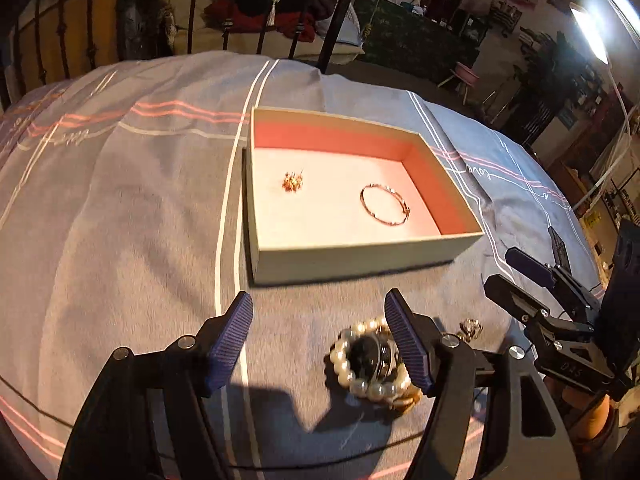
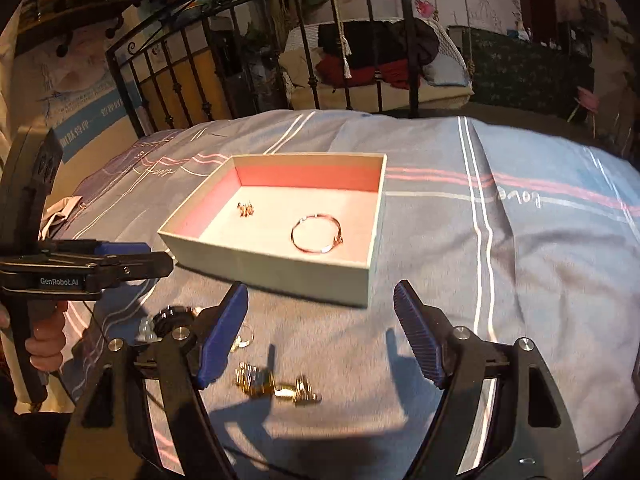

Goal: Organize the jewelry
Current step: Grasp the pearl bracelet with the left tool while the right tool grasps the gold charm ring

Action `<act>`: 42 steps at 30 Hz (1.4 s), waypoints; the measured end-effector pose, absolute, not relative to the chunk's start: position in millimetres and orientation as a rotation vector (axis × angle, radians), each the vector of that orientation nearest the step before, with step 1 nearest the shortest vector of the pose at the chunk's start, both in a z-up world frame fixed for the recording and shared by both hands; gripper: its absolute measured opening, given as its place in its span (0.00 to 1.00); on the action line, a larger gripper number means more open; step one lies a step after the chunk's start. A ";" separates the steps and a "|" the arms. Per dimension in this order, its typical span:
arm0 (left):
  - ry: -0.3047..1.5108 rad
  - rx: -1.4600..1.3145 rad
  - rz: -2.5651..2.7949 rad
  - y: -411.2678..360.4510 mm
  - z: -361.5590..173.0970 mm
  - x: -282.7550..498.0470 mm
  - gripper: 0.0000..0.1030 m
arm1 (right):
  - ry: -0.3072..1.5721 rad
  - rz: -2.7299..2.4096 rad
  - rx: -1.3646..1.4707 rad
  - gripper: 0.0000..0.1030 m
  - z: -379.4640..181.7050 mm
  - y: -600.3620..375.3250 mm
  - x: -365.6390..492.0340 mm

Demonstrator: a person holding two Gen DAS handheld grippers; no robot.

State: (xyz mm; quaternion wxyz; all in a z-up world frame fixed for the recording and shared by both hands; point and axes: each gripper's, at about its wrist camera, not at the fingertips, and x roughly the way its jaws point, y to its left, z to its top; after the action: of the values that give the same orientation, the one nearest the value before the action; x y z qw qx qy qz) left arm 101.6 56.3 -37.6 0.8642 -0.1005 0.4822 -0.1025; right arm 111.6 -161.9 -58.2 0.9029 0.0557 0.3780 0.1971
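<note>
Pearl bracelet [image 1: 370, 364] with a dark centre lies on the bed cover [image 1: 120, 220] right at the left hand-held gripper [image 1: 320, 340], by its right finger, not gripped; jaws spread wide, nothing between them. Right hand-held gripper [image 2: 320, 336] also released and empty, with two gold pieces [image 2: 276, 386] on the cover just ahead of and between its fingers, plus one thin ring [image 2: 244, 336] beside its left finger. One open box [image 1: 360, 256], pink inside, sits ahead of both hand-held grippers, near wall facing them. Inside: one small gold cluster [image 1: 293, 182] at left, one thin bangle [image 1: 385, 204] at right, well apart, bare floor between. Open cover all round the box; bed rail [image 2: 192, 76] beyond the far edge.
</note>
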 end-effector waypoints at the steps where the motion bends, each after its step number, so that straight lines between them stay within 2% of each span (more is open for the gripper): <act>1: 1.013 -0.245 -0.203 59.6 -42.0 93.9 0.65 | 0.795 0.404 0.138 0.73 -65.2 -166.0 105.9; 6: 1.016 -0.265 -0.192 60.5 -48.9 74.8 0.63 | 0.811 0.400 0.153 0.73 -81.4 -167.0 87.9; 14: 1.083 -0.242 -0.234 54.9 -61.0 87.7 0.58 | 0.809 0.397 0.115 0.73 -81.3 -161.5 85.9; 23: 1.107 0.164 -0.270 7.8 -71.3 93.2 0.58 | 0.814 0.397 0.096 0.74 -81.3 -157.1 86.8; 27: 1.111 0.244 -0.253 -3.6 -73.8 104.6 0.60 | 0.814 0.400 0.097 0.76 -82.1 -157.1 86.5; 28: 1.106 0.244 -0.243 -5.2 -73.6 106.6 0.59 | 0.813 0.400 0.100 0.76 -82.3 -157.6 86.3; 30: 1.079 0.268 -0.248 -11.7 -73.5 106.9 0.44 | 0.812 0.400 0.106 0.76 -82.5 -158.9 85.9; 31: 1.068 0.268 -0.264 -14.7 -73.1 106.0 0.35 | 0.812 0.400 0.107 0.76 -82.5 -159.2 85.6; 32: 1.063 0.261 -0.288 -17.5 -72.1 104.7 0.17 | 0.812 0.399 0.107 0.76 -82.5 -159.5 85.6; 33: 1.052 0.266 -0.286 -20.0 -72.0 103.6 0.10 | 0.813 0.400 0.106 0.76 -82.3 -159.1 85.8; 40: 0.997 0.070 -0.266 7.3 -61.5 100.9 0.09 | 0.831 0.426 0.073 0.76 -82.9 -155.4 89.1; 42: 0.982 0.049 -0.253 15.8 -57.3 98.7 0.09 | 0.840 0.453 0.060 0.70 -82.7 -151.4 92.5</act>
State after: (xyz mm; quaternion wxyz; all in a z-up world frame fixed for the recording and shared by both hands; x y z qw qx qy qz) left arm 98.7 15.8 -57.3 0.8739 0.0236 0.4701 -0.1211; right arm 92.5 -151.4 -82.7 0.8879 0.0287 0.4042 0.2178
